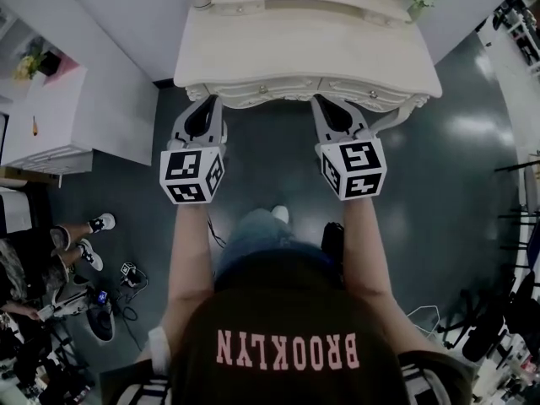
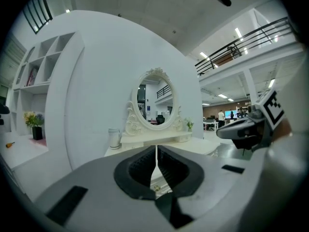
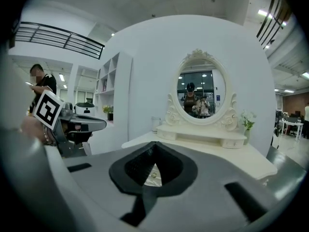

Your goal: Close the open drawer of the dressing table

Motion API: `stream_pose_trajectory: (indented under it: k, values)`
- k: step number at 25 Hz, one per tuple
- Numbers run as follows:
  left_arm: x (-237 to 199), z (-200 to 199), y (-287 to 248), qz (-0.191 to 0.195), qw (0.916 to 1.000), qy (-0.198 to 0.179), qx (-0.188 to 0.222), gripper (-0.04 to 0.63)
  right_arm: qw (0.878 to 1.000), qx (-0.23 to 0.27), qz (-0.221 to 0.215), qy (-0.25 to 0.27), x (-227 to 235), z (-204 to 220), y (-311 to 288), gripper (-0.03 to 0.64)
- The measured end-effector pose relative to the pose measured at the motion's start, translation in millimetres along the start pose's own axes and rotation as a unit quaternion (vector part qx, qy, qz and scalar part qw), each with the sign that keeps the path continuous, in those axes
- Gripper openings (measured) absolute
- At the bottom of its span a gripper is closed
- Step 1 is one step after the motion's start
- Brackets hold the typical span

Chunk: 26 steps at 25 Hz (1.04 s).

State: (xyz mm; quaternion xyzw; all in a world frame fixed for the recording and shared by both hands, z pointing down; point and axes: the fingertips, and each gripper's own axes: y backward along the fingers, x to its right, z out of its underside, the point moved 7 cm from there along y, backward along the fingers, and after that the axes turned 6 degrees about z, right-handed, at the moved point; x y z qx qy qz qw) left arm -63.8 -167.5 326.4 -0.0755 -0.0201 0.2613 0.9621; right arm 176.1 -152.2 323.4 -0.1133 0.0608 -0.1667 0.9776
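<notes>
Dressing table [image 1: 304, 53] beyond left gripper [image 1: 211, 102], right gripper [image 1: 321, 101]

Head cam looks steeply down; L/R gripper cams face level, near dressing table [image 1: 304, 53], sharing mirror [image 2: 155, 100].

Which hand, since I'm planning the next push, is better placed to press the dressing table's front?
Right, marginally. The right gripper, shut, points near the middle of the table front; the left gripper, also shut, sits by its left corner.
</notes>
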Motion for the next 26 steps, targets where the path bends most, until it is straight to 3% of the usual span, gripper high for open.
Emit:
stream_pose_trajectory:
  k: [12,26]
  values:
    - [9,-15,13,0.012,0.9995,-0.017,0.024,0.008,0.999,0.028,0.018,0.003,-6,-9,22,-0.003]
    - [-4,-13,45,-0.004,0.9995,-0.014,0.029,0.008,0.999,0.04,0.033,-0.015,-24,-4,42,-0.003]
